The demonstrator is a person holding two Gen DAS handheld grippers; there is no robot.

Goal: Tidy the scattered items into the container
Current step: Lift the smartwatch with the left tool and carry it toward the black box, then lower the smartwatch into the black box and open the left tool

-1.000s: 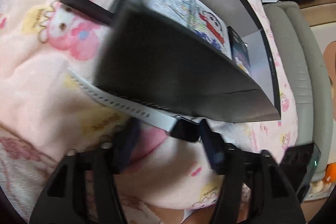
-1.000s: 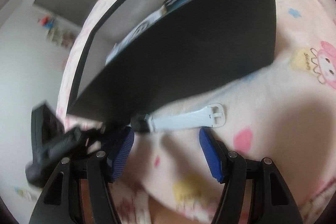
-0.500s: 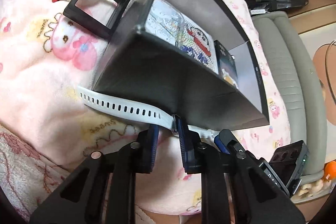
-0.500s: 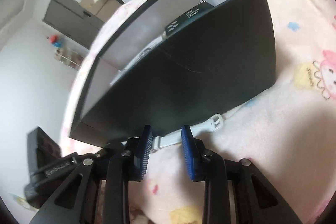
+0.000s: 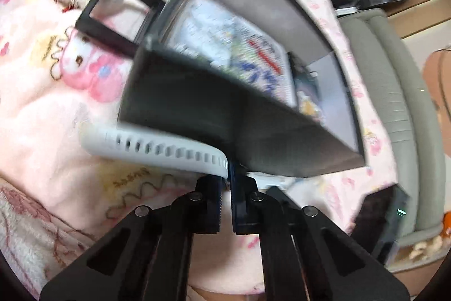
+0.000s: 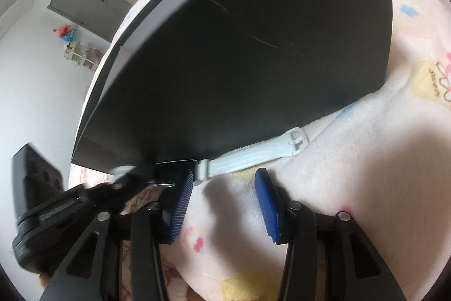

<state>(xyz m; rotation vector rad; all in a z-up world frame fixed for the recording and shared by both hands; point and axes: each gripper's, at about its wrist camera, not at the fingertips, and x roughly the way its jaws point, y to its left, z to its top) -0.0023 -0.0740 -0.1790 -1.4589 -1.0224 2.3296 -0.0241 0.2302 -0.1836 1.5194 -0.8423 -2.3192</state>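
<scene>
The left gripper (image 5: 227, 182) is clamped on the watch (image 5: 157, 148) where its white perforated strap meets the dark case, just in front of the near wall of the black box (image 5: 214, 109). The strap curves away to the left over the pink blanket (image 5: 42, 109) on the bed. The right gripper (image 6: 224, 188) has its jaws opening; nothing sits between its blue pads (image 6: 266, 205), and the buckle end of the strap (image 6: 253, 157) lies just beyond them, against the foot of the box wall (image 6: 239, 61).

The watch case is mostly hidden by the left gripper's fingertips. Motion blur smears the box contents in the left wrist view; only printed cards or packets can be made out. An empty black frame (image 5: 112, 16) lies beyond the box.

One second earlier the left gripper stood wide with the case between its pads; it has since shut on it. The perforated strap now arches up off the blanket rather than lying flat.
</scene>
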